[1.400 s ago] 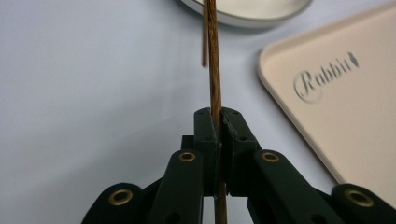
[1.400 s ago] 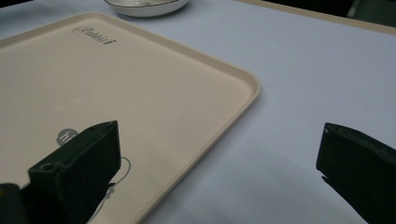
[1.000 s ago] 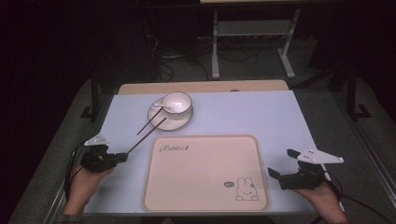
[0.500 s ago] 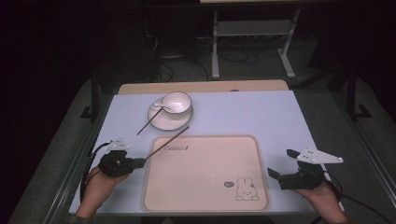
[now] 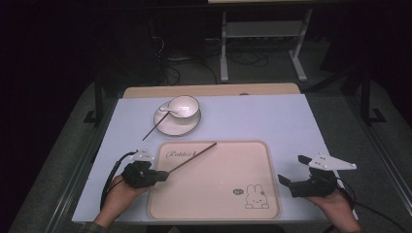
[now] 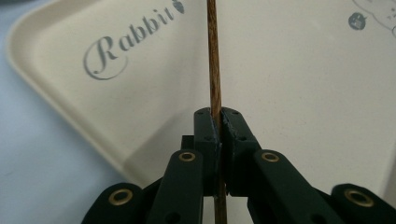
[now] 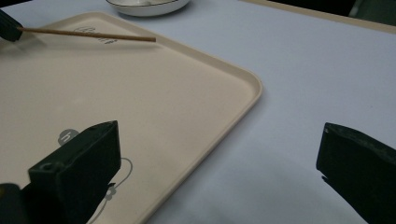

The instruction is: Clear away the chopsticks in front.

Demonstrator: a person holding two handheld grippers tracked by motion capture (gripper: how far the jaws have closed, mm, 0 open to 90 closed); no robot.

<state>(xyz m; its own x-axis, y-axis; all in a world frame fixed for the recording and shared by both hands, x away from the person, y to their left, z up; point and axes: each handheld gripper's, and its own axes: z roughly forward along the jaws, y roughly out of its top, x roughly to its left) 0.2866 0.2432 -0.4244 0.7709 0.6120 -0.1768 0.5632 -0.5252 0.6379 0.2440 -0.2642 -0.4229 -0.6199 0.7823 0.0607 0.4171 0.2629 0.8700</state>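
Your high view is looking forward and down over the whole table. Your left gripper view is sitting very close over the tray. Your right gripper view is looking low across that same tray, ahead of its jaws.

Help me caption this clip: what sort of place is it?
Probably a lab or studio set up for recording, not a home. The table stands alone in a dark room, cables lie on the floor behind it, and each hand holds a cabled gripper, left and right.
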